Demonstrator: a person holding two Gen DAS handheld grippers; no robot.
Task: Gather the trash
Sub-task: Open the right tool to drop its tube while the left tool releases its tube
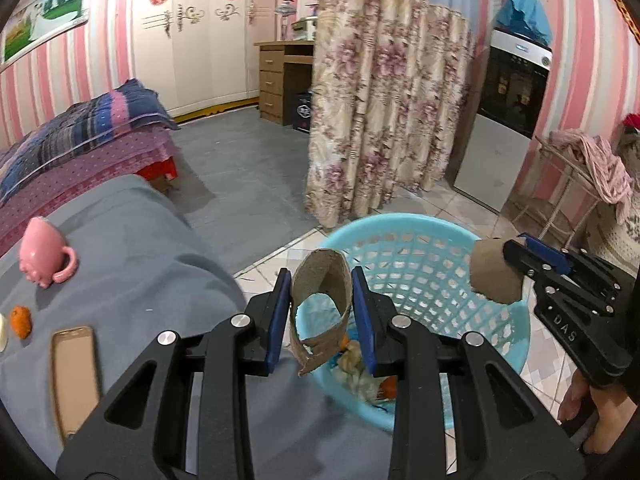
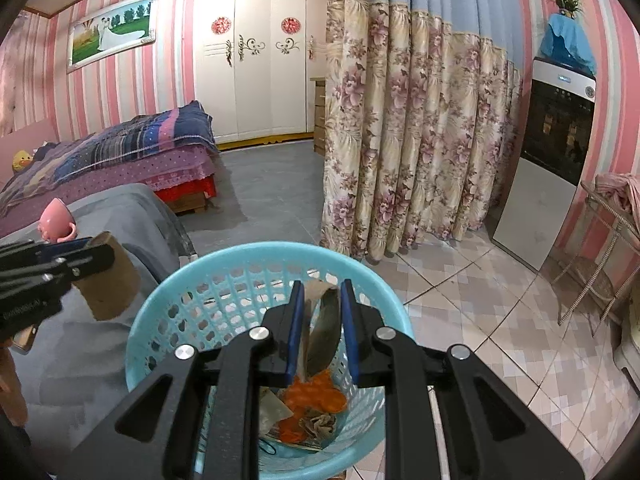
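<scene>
My left gripper is shut on a torn cardboard tube, held at the near rim of the light blue basket. My right gripper is shut on a second flattened cardboard tube piece, held over the basket. That piece and the right gripper show at the right of the left wrist view. The left gripper and its tube show at the left of the right wrist view. Orange peel and crumpled paper lie in the basket.
The grey-covered table holds an overturned pink mug, an orange peel scrap and a phone. A floral curtain, a bed, a refrigerator and a metal rack stand around.
</scene>
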